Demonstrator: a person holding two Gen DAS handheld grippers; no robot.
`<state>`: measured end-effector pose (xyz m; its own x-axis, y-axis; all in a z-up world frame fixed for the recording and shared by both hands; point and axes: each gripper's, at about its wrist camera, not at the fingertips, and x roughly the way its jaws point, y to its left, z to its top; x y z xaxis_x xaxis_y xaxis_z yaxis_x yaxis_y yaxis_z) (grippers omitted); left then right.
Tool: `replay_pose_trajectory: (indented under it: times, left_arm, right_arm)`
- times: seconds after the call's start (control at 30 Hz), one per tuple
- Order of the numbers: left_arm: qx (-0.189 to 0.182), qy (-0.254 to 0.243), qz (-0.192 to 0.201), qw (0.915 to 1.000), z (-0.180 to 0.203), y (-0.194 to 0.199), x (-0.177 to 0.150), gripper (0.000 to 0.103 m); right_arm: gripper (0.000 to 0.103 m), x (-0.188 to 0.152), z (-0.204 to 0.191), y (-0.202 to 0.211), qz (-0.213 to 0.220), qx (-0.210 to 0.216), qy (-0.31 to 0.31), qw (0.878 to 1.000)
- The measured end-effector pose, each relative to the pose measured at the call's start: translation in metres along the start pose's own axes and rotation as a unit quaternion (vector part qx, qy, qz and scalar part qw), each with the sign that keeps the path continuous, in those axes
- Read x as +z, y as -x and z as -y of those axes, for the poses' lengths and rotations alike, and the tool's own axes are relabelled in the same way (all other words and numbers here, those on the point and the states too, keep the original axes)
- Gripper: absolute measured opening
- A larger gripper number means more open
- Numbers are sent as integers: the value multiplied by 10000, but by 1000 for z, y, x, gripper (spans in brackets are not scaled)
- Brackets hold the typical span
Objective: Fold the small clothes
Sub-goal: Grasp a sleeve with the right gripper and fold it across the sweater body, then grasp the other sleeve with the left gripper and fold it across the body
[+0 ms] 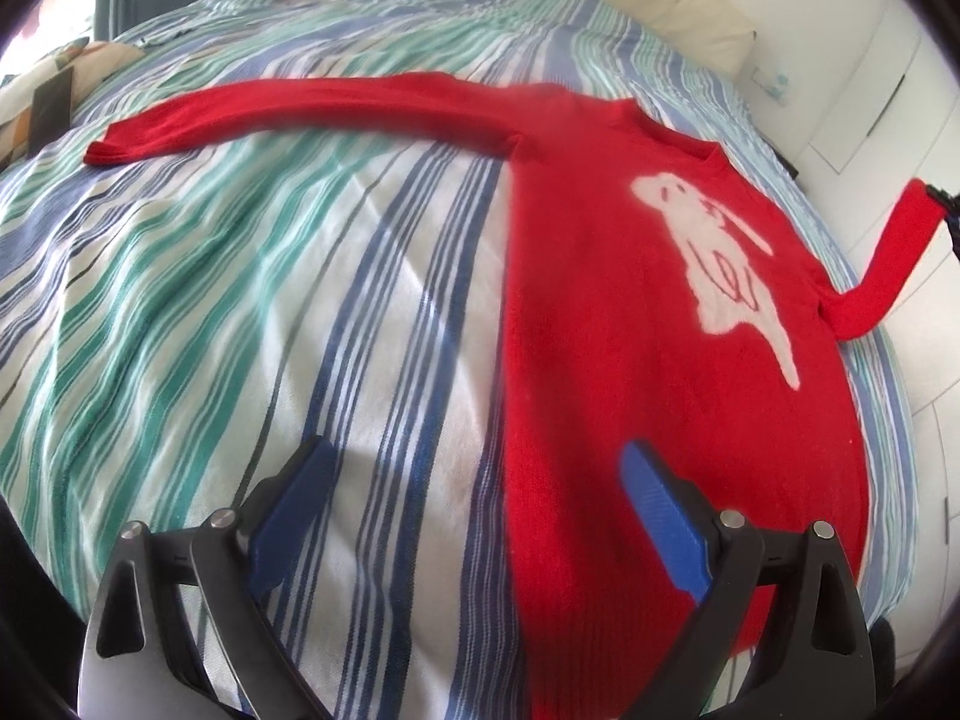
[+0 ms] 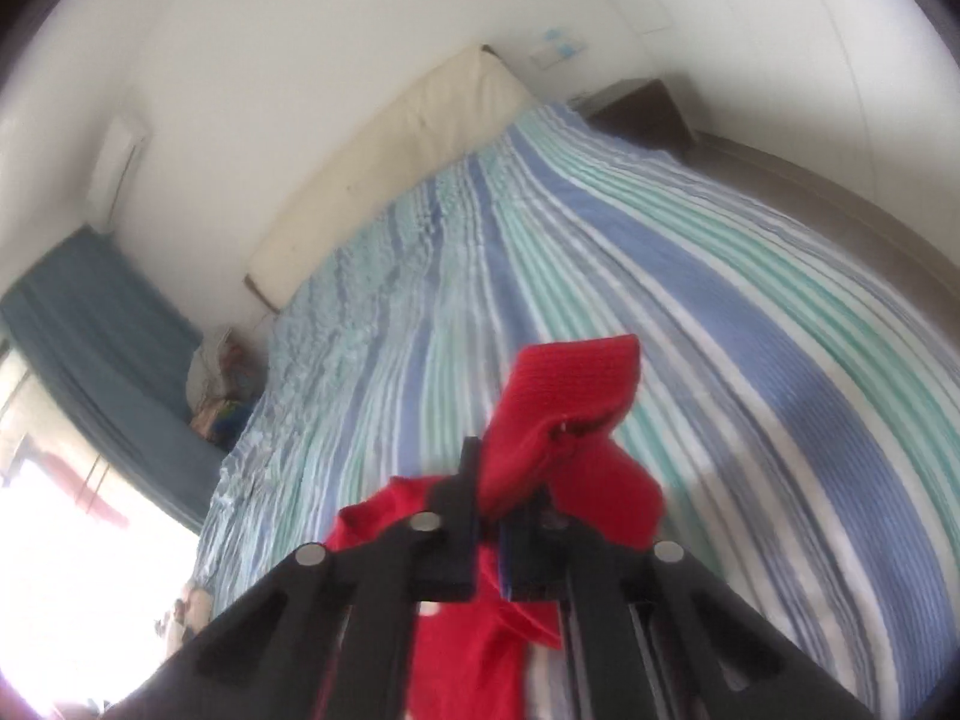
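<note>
A small red sweater point(image 1: 630, 360) with a white animal print lies flat, face up, on the striped bedspread point(image 1: 240, 300). Its left sleeve point(image 1: 300, 108) stretches out flat to the left. My left gripper point(image 1: 480, 468) is open and empty, low over the sweater's hem edge. My right gripper point(image 2: 507, 510) is shut on the cuff of the right sleeve point(image 2: 570, 396) and holds it up off the bed. In the left wrist view that sleeve point(image 1: 888, 258) rises at the far right to the right gripper point(image 1: 942, 204).
The cream headboard point(image 2: 390, 168) stands at the bed's far end against a white wall. A dark nightstand point(image 2: 648, 108) is beside it. Pillows and a dark flat object point(image 1: 51, 108) lie at the bed's left. Blue curtains point(image 2: 102, 324) hang by a bright window.
</note>
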<state>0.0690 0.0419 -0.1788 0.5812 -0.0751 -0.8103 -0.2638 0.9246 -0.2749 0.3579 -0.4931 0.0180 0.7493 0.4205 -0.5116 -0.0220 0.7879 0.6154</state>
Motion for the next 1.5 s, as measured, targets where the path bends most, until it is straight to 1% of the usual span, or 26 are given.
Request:
replay_pose_trajectory:
  times: [0.07, 0.13, 0.2, 0.23, 0.27, 0.3, 0.33, 0.37, 0.4, 0.43, 0.47, 0.5, 0.57, 0.63, 0.73, 0.8, 0.87, 0.97, 1.1, 1.17, 1.23, 1.3, 1.33, 1.4, 1.5]
  left_arm:
    - [-16, 83, 34, 10000, -4, 3, 0, 97]
    - [-19, 170, 65, 9998, -9, 4, 1, 97]
    - [-43, 251, 76, 9996, -12, 5, 1, 97]
    - [-52, 281, 82, 9996, -13, 5, 2, 97]
    - [-53, 294, 87, 9995, -13, 5, 2, 97]
    - [-44, 292, 93, 9995, -13, 6, 2, 97]
    - [-30, 280, 101, 9996, -14, 6, 2, 97]
    - [-23, 271, 109, 9996, -14, 6, 3, 97]
    - [-26, 275, 114, 9996, -14, 6, 3, 97]
    - [-36, 290, 114, 9995, -15, 6, 3, 97]
    - [-43, 307, 110, 9995, -15, 6, 3, 97]
    - [-46, 320, 106, 9994, -15, 5, 4, 97]
    - [-41, 329, 102, 9994, -15, 4, 4, 97]
    - [-14, 311, 99, 9995, -14, 3, 5, 97]
    - [29, 244, 69, 9997, -11, 5, 4, 97]
    - [94, 190, 35, 9998, -9, 7, 4, 97]
    - [201, 100, -8, 9997, -5, 8, 3, 97]
    - [430, -106, -14, 9990, 3, 9, 3, 97]
    - [593, -324, -10, 9977, 12, 11, 5, 97]
    - [679, -407, 36, 9969, 14, 14, 6, 97]
    - [775, -486, 85, 9958, 16, 17, 8, 97]
    - [849, -545, 125, 9948, 16, 20, 10, 97]
    - [869, -567, 145, 9945, 16, 22, 11, 97]
    - [868, -598, 183, 9943, 15, 23, 13, 97]
    - [825, -633, 142, 9945, 13, 24, 16, 97]
  right_arm:
    - [4, -4, -60, -30, -235, 326, 399, 9984]
    - [4, -19, -108, -61, -460, 485, 731, 9951]
    - [5, -43, -142, -93, -718, 615, 962, 9909]
    - [8, -60, -153, -109, -946, 763, 995, 9876]
    - [10, -75, -160, -128, -1280, 926, 948, 9829]
    - [29, -91, -164, -146, -1723, 1085, 843, 9754]
    - [54, -106, -163, -160, -2105, 1191, 714, 9677]
    - [60, -119, -160, -167, -2312, 1337, 589, 9619]
    - [64, -127, -156, -170, -2393, 1508, 485, 9579]
    - [64, -133, -153, -168, -2428, 1641, 422, 9551]
    - [64, -137, -148, -167, -2471, 1676, 417, 9535]
    - [64, -141, -141, -165, -2530, 1614, 474, 9527]
    - [64, -144, -123, -156, -2596, 1342, 687, 9539]
    - [64, -149, -96, -139, -2584, 875, 1017, 9567]
    - [64, -168, -52, -111, -2574, 96, 1574, 9534]
    - [64, -184, -22, -82, -2392, -395, 1966, 9500]
    - [64, -202, 6, -50, -2146, -828, 2204, 9479]
    - [64, -226, 38, -7, -1804, -1258, 2359, 9466]
    - [65, -251, 58, 24, -1504, -1589, 2558, 9416]
    - [65, -262, 64, 24, -1524, -1736, 2621, 9370]
    - [68, -270, 70, 22, -1499, -1803, 2644, 9355]
    - [72, -277, 76, 30, -1367, -1874, 2653, 9358]
    - [75, -277, 78, 30, -1325, -1912, 2619, 9366]
    - [79, -277, 81, 29, -1280, -1970, 2496, 9394]
    - [82, -278, 84, 29, -1221, -1992, 2397, 9423]
